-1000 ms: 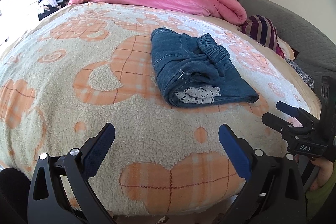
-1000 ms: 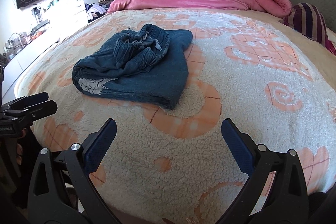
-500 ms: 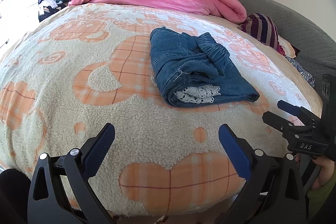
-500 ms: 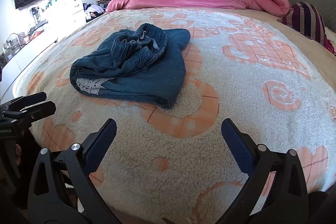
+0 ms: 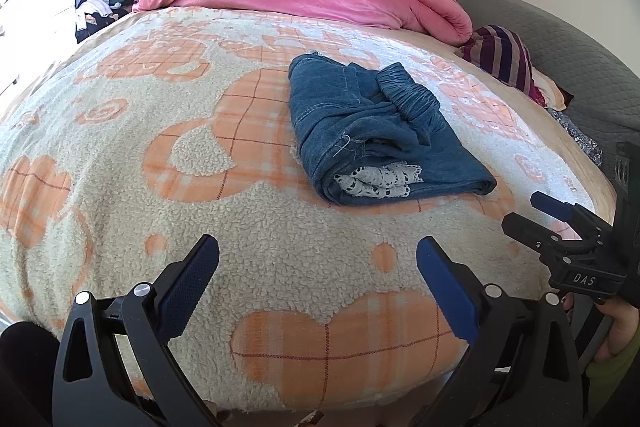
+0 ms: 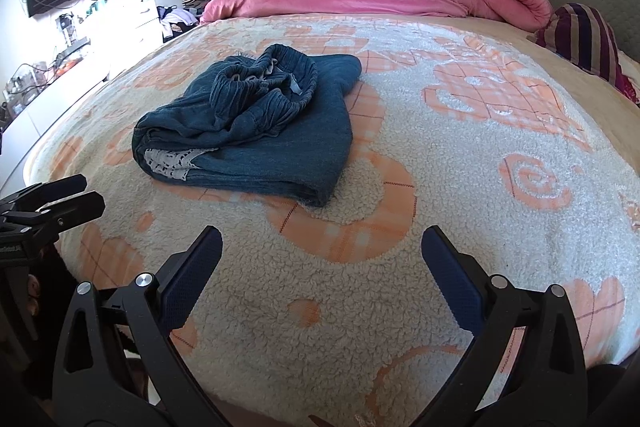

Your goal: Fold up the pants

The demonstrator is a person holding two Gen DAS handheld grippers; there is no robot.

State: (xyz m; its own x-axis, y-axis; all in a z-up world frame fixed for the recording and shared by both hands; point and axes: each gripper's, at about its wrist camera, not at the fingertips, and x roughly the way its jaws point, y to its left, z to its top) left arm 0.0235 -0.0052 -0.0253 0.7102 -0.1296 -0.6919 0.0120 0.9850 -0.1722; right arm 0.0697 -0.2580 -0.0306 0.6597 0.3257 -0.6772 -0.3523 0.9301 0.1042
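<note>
Barely any change since earlier frames: slight drift only. Left gripper [image 5: 318,259] spread wide, empty, hovering at near edge of bed [image 5: 120,227]. Pants [image 5: 372,131] mid-bed, bundled, lace hem poking out, waistband bunched. Right gripper [image 6: 320,247] likewise apart, empty. Probably folding done, though top layer looks lumpy; next: flatten or withdraw.

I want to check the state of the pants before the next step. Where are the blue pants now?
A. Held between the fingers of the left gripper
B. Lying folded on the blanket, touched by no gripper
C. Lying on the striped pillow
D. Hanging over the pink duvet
B: the pants lie as a folded bundle on the blanket, and the left gripper and right gripper are both open and apart from them.
</note>
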